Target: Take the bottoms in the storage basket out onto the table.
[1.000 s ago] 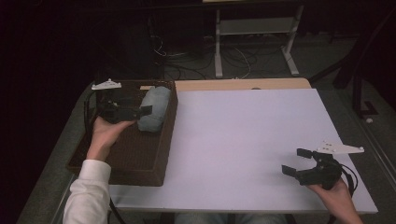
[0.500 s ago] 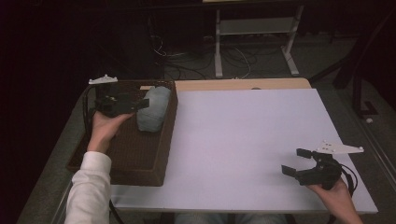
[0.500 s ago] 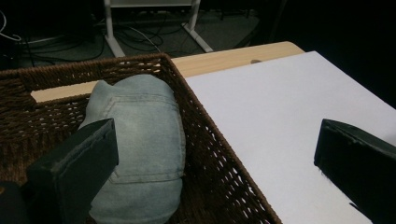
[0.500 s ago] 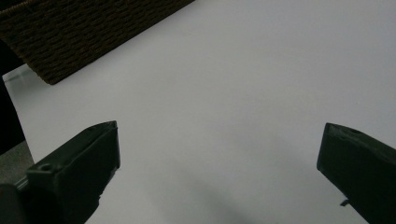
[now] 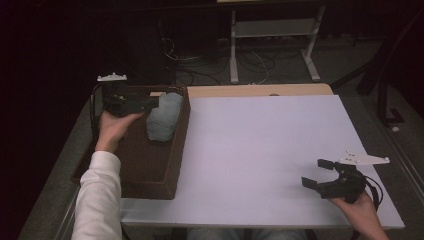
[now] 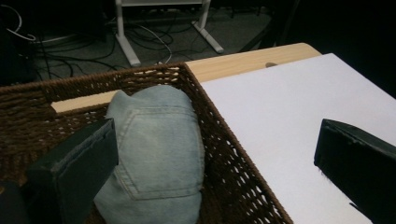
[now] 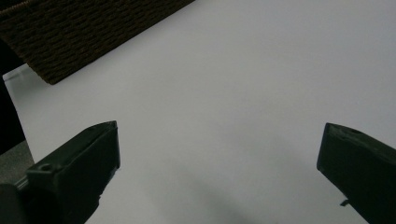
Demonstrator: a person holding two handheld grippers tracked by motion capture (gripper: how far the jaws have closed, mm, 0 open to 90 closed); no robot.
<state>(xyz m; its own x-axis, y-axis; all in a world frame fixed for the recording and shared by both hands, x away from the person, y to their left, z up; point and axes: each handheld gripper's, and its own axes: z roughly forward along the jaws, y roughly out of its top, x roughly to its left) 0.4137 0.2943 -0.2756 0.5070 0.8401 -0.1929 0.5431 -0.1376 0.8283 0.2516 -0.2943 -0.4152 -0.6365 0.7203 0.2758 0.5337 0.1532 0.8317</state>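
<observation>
**Folded jeans in the basket, left tongs poised to grasp**

The folded jeans (image 6: 156,154) are seen lying in the far right part of the wicker basket (image 5: 170,172), against its right wall. The left tongs (image 5: 150,103) are held just at the bundle, jaws spread wide, one jaw beside the denim and nothing gripped. The step in hand is judged to be the reach for the jeans. Next, the jaws would need to be lowered astride a fold and closed firmly before any lift over the basket wall. The right tongs (image 5: 320,173) are held wide open and empty, low over the white desk (image 5: 270,150), well apart from the basket.
</observation>
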